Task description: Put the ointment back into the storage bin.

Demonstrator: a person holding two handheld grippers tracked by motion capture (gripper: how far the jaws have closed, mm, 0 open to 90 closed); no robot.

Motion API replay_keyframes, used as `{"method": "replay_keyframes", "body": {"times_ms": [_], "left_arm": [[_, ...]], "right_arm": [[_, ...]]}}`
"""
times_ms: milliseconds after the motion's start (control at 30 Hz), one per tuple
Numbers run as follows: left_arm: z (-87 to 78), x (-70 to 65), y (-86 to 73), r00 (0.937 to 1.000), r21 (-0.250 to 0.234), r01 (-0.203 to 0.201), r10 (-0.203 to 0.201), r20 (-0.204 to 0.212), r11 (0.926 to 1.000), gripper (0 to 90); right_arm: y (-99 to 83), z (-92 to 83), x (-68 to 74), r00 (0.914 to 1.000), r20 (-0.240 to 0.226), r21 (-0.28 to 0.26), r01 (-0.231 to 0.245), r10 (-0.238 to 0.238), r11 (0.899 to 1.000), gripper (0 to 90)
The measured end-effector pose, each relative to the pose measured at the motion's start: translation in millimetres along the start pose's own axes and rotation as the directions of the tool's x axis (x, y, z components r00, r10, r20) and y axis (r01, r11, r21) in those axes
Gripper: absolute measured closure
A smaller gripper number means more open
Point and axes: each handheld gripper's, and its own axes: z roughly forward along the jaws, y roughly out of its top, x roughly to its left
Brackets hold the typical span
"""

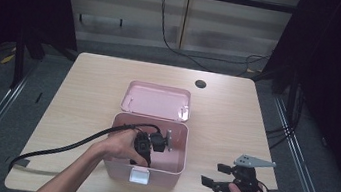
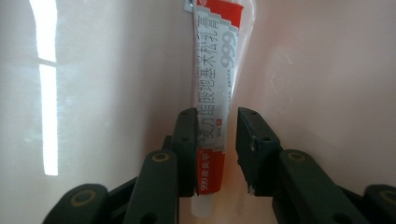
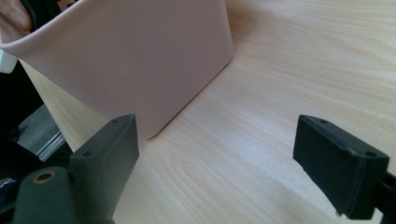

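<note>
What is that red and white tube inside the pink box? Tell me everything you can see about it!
The tube is a thin, squeezy-looking tube, white in the middle with red bands at both ends, printed with Chinese characters and "999". Its flat crimped end points away and its white cap end sits near the camera. It lies inside the pink box on a glossy pink surface. The left gripper has its jaws around it: one touches the tube, the other stands a little apart.

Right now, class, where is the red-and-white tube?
In the left gripper view, the tube lies inside the pink box, between the left hand-held gripper jaws, touching one.
</note>
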Motion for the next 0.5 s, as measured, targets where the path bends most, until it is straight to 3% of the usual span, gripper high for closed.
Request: {"method": "replay_keyframes", "body": {"times_ms": [500], "left_arm": [[-6.9,-1.5,-0.8,0.9998,-0.021,0.0,-0.001,-0.018,0.9998,65.4]], "right_arm": [[0.2,0.0,0.1,1.0,-0.002,-0.001,0.003,-0.003,1.0,13.9]]}}
